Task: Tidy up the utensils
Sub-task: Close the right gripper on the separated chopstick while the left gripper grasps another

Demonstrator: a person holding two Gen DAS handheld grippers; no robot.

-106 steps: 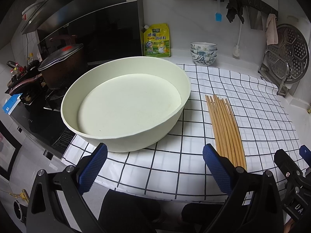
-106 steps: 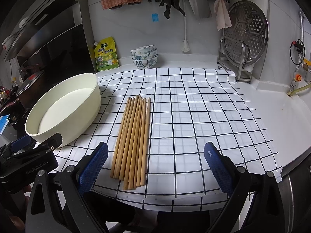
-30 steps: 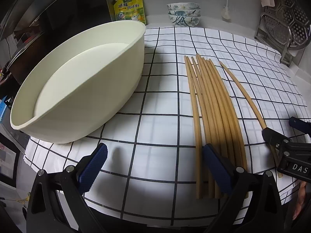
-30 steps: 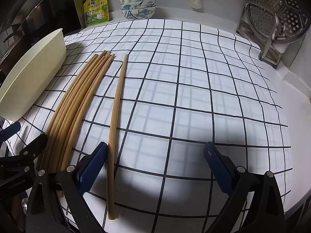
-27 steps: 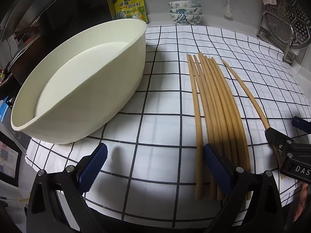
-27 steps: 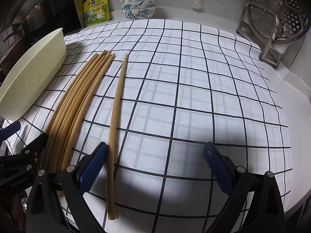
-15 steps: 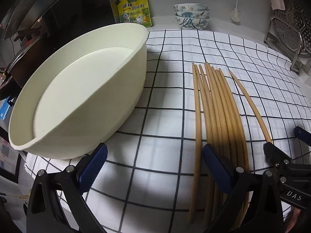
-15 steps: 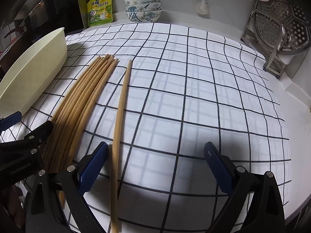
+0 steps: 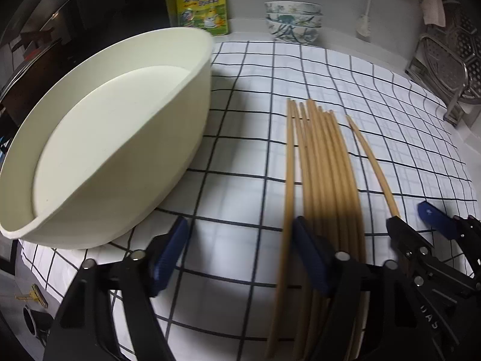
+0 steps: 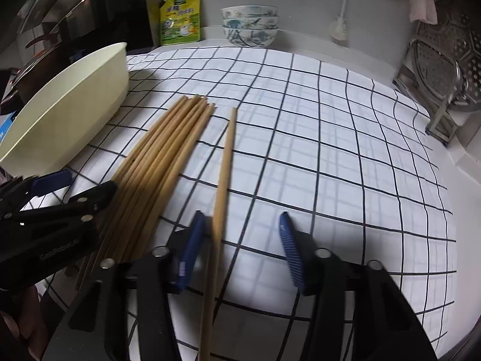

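Several wooden chopsticks (image 9: 326, 174) lie side by side on a black-checked white cloth (image 9: 246, 138); they also show in the right wrist view (image 10: 162, 162). One chopstick (image 10: 226, 162) lies apart to their right; it also shows in the left wrist view (image 9: 374, 162). My left gripper (image 9: 240, 254) is open, low over the cloth, with the leftmost chopstick (image 9: 288, 180) between its fingers. My right gripper (image 10: 240, 248) is open, with the separate chopstick between its fingers, close to the left pad (image 10: 191, 246).
A large cream basin (image 9: 99, 138) stands left of the chopsticks. Stacked patterned bowls (image 9: 293, 21) and a yellow seasoning pouch (image 9: 204, 7) stand at the back wall. A metal steamer rack (image 10: 448, 69) stands at the right. A stove with a pot is at the far left.
Both grippers have moved lower and forward, and their jaws have narrowed. The leftmost chopstick now lies between the left fingers and the separate chopstick between the right fingers.
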